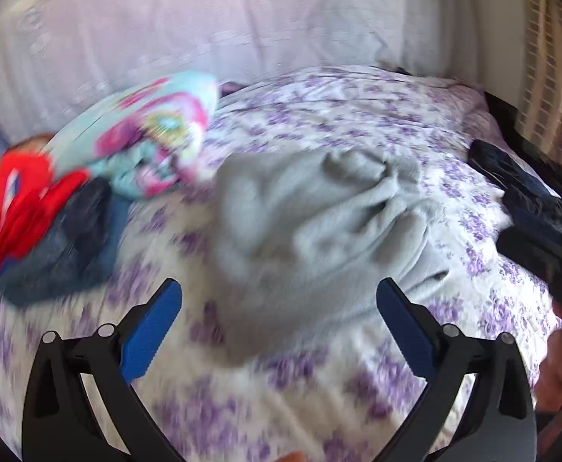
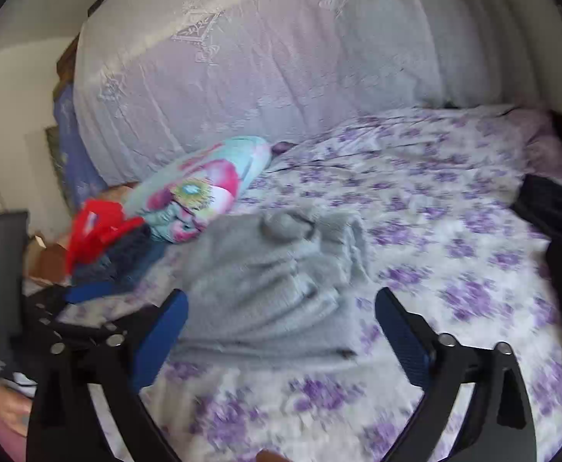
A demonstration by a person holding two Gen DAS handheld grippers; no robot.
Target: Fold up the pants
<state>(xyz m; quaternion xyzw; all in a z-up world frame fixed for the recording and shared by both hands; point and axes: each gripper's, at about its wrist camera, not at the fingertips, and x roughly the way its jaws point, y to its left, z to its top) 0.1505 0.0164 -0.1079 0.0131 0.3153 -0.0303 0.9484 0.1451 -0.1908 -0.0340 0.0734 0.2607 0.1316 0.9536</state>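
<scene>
Both my grippers, left (image 1: 279, 296) and right (image 2: 281, 306), wide open, empty | pants (image 1: 311, 227) soft, limp, light | I'd pinch near hem.

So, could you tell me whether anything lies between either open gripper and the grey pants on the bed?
Nothing visible does. The grey pants lie bunched on the floral bedspread, straight ahead of the left gripper and the right gripper. The pile of colourful clothes sits off to the side.
</scene>
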